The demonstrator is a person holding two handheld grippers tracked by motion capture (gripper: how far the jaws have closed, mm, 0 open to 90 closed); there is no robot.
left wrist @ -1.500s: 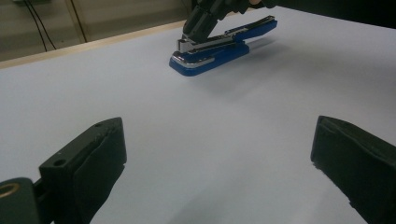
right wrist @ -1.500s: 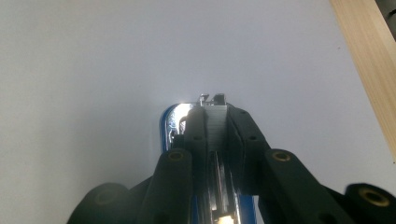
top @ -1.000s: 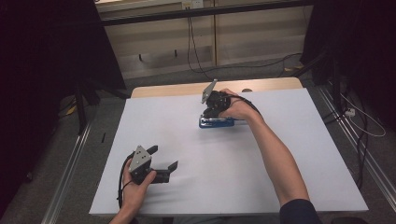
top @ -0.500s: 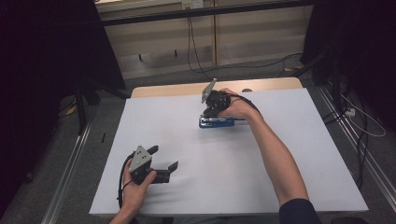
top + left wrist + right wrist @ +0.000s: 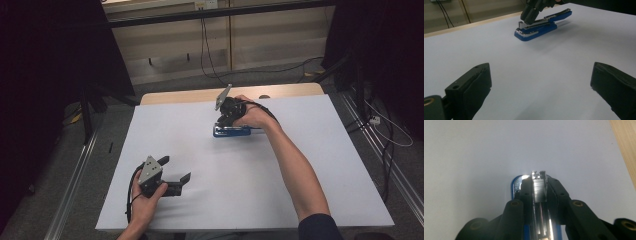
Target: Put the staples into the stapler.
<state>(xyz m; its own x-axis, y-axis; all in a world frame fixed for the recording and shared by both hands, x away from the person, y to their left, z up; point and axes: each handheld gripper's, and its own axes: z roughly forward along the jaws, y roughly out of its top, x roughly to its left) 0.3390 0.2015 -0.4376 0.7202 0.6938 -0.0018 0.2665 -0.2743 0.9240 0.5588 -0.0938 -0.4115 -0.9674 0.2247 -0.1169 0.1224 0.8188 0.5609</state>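
A blue stapler (image 5: 239, 132) lies on the white table (image 5: 300, 165) towards the back, its blue top arm tilted up off the base (image 5: 534, 35). My right gripper (image 5: 225, 120) comes down on its front end. In the right gripper view the jaws have just been opening a little, with the shiny metal staple rail (image 5: 539, 192) between the pads, which still touch both its sides; right gripper (image 5: 539, 182). At the table's front left, my left gripper (image 5: 176, 168) is held in a hand with its jaws wide apart and nothing between them; it faces the stapler, left gripper (image 5: 540, 75).
A bare wooden strip (image 5: 190, 95) runs along the table's back edge. Metal rails (image 5: 75, 190) flank the table on the floor, and cables (image 5: 390, 135) trail on the right. Dark curtains hang at both sides.
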